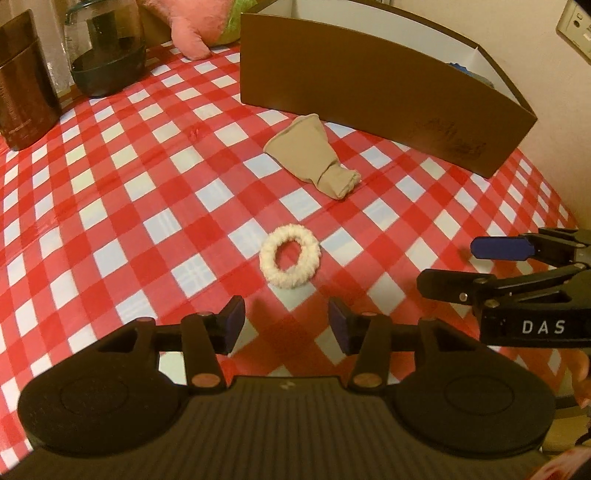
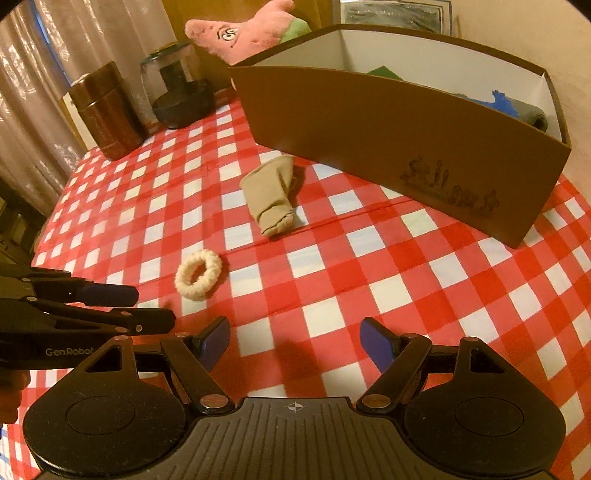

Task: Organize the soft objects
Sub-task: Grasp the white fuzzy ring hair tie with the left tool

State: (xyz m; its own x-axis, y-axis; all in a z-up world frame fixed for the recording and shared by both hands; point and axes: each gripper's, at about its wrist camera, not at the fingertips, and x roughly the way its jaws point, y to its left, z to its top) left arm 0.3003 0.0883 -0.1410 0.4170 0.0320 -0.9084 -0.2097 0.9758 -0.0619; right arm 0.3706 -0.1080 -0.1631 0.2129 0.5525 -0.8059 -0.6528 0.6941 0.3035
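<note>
On the checked cloth lay a fluffy scrunchie (image 1: pixel 290 256), surely light and squashy; both the left gripper (image 1: pixel 286 325) and right gripper (image 2: pixel 294 345) hung spread, empty; pinching one side of its ring looked best.

box (image 2: pixel 388 147) contents mostly hidden by wall; plush (image 2: pixel 243 33) cut off, perhaps pig

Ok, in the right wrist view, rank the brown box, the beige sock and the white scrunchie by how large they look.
1. brown box, by far the largest.
2. beige sock.
3. white scrunchie, smallest, though it lies nearer the camera than the sock.
</note>
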